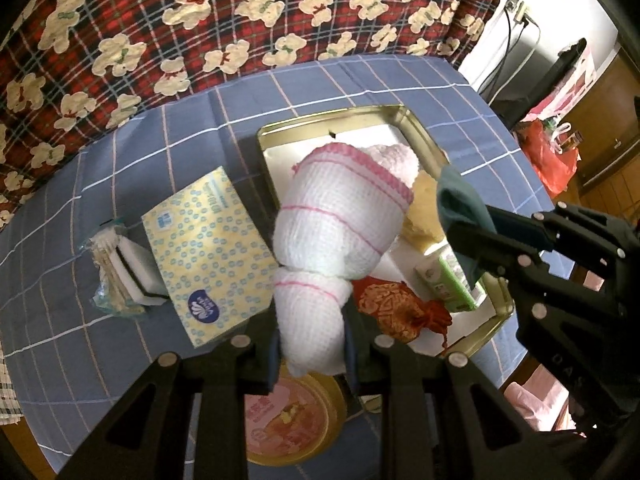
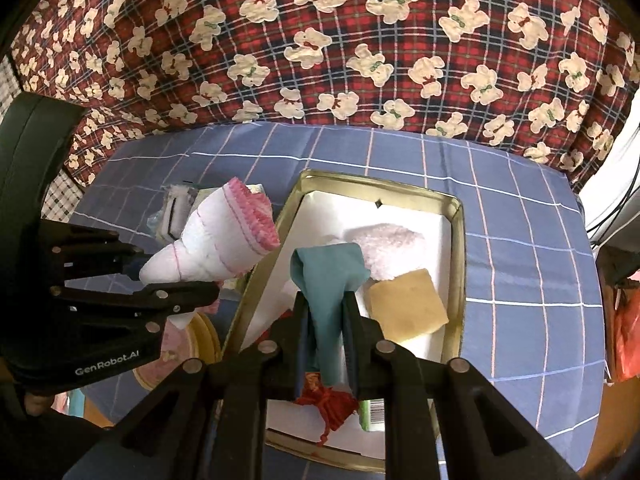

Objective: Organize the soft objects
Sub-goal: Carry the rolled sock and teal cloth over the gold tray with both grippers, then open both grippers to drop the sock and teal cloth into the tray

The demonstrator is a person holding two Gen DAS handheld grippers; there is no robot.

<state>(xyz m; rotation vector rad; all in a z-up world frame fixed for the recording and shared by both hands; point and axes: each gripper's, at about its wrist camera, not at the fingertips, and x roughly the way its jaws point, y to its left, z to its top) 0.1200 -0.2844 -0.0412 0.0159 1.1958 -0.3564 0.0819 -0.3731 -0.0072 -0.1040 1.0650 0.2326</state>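
The white waffle-weave towel (image 1: 320, 256), pink-striped and rolled, is clamped in the left gripper (image 1: 310, 350) above the near-left rim of the gold metal tray (image 1: 424, 136). The right gripper (image 2: 325, 344) grips a smooth teal cloth (image 2: 326, 280) over the tray. Only the left view shows the dotted yellow tissue box (image 1: 208, 256) left of its claw and a round tin (image 1: 294, 424) beneath it. Ahead of the right claw lie a fluffy pink towel (image 2: 394, 248) and a tan sponge (image 2: 406, 306). A blue checked tablecloth (image 2: 520, 264) covers the table; bear-print plaid fabric (image 2: 320, 40) hangs beyond.

A white waffle towel (image 1: 324, 248) with pink stripes hangs bunched above the tray's left edge. A teal cloth (image 2: 330, 280) hangs crumpled over the gold tray (image 2: 456, 248), near a fluffy pink towel (image 2: 394, 246) and a yellow sponge (image 2: 406, 306).
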